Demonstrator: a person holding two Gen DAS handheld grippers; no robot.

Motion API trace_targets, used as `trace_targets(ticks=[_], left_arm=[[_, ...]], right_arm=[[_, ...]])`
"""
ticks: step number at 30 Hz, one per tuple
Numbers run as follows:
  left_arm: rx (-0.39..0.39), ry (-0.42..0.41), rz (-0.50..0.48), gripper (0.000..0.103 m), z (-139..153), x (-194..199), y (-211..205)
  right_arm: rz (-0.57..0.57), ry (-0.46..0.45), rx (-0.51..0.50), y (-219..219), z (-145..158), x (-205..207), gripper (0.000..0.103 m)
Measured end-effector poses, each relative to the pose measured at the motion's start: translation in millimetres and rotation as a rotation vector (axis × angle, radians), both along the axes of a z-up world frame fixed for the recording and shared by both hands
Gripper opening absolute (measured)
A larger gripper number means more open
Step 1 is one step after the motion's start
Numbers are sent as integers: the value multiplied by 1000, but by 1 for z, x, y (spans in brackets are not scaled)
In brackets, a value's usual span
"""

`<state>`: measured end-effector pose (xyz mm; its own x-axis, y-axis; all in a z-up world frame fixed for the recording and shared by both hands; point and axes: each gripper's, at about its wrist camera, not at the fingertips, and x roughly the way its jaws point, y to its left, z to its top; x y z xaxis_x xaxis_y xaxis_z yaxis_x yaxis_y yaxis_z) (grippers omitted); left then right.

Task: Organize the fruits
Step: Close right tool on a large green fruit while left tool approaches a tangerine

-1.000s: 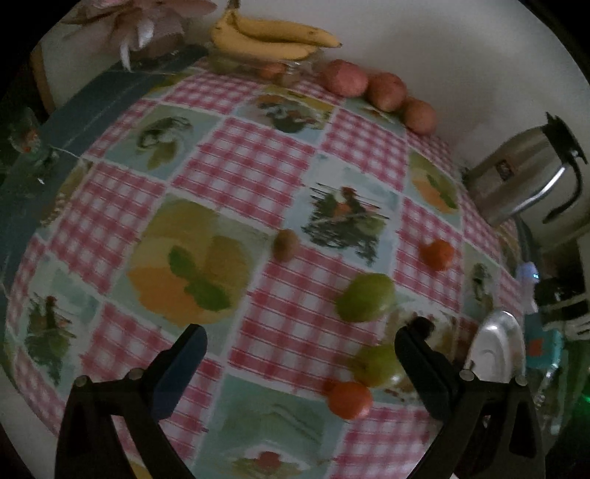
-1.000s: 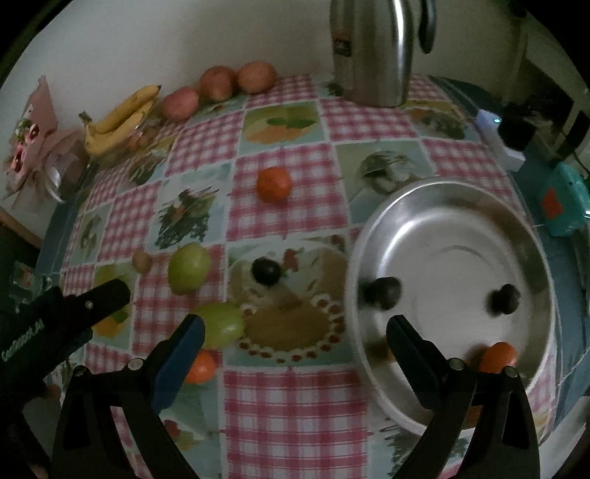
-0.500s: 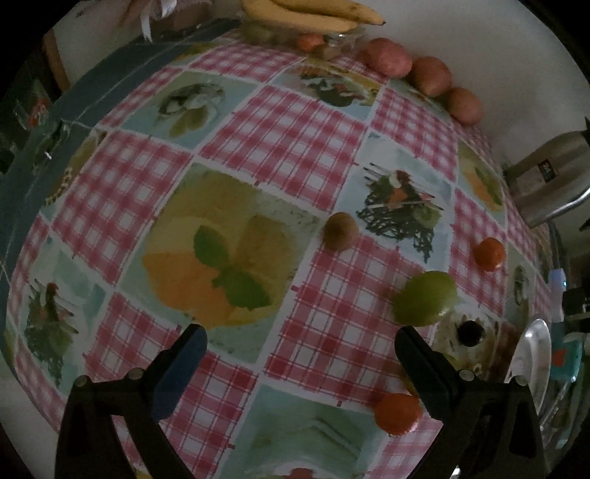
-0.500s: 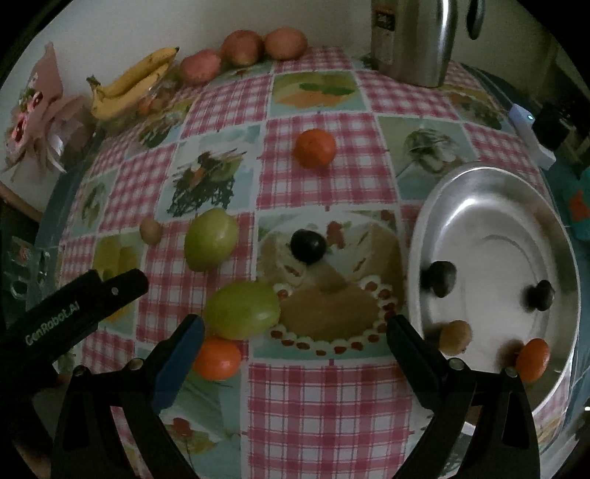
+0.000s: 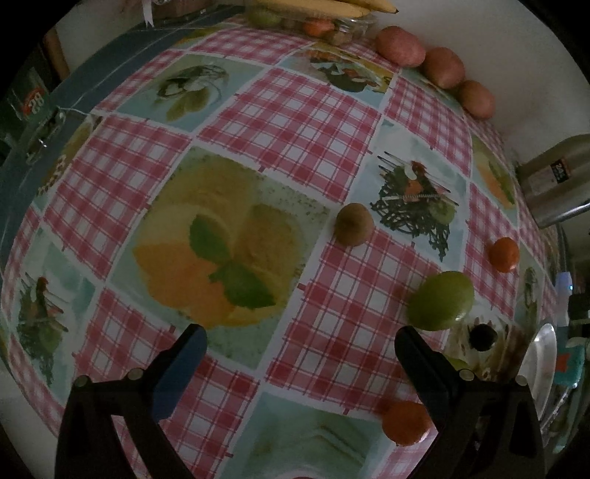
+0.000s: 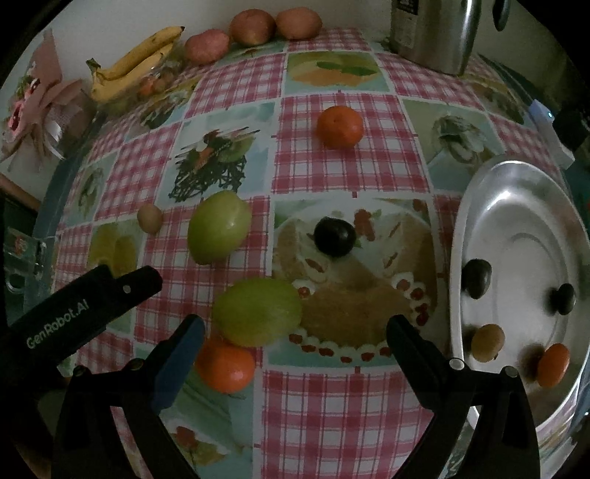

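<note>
My left gripper [image 5: 300, 348] is open and empty above the checked tablecloth. A brown kiwi [image 5: 354, 224] lies ahead of it, a green apple [image 5: 440, 306] to its right. My right gripper [image 6: 295, 337] is open and empty over a second green fruit [image 6: 257, 311] and an orange [image 6: 225, 363]. The green apple [image 6: 218, 225], a dark plum [image 6: 335, 235], another orange [image 6: 340, 127] and the kiwi [image 6: 150, 218] lie beyond. The metal bowl [image 6: 523, 191] on the right holds two dark plums, a small brown fruit and an orange [image 6: 553, 364].
Bananas [image 6: 136, 59] and three reddish fruits [image 6: 252, 25] line the back wall. A steel kettle [image 6: 435, 33] stands at the back right. The left gripper's body [image 6: 73, 313] shows at the right wrist view's left edge.
Both grippers have moved lower and closer to the table. The left view has drawn in toward the kiwi and green apple. The right view has shifted left, away from the bowl toward the green fruits.
</note>
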<state>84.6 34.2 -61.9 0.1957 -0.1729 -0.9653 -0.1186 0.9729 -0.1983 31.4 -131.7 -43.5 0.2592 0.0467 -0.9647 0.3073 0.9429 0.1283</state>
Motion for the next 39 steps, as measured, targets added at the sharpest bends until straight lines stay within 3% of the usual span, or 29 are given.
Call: trace_targets(ticks=[7, 14, 17, 25, 34, 39], left_arm=[[-16, 1, 6, 103, 1, 0, 4], [-35, 4, 12, 103, 2, 1, 6], [-36, 4, 9, 103, 2, 1, 6], [-31, 7, 7, 103, 1, 1, 5], [-38, 14, 1, 103, -1, 2, 4], [-43, 13, -4, 103, -1, 2, 3]], right_arm=[[13, 0, 2, 7, -4, 5, 98], [39, -3, 14, 17, -8, 10, 86], [48, 5, 23, 21, -13, 14, 77], [69, 12, -2, 29, -19, 21, 77], [47, -2, 3, 19, -15, 19, 55], [16, -8, 48, 9, -13, 16, 54]])
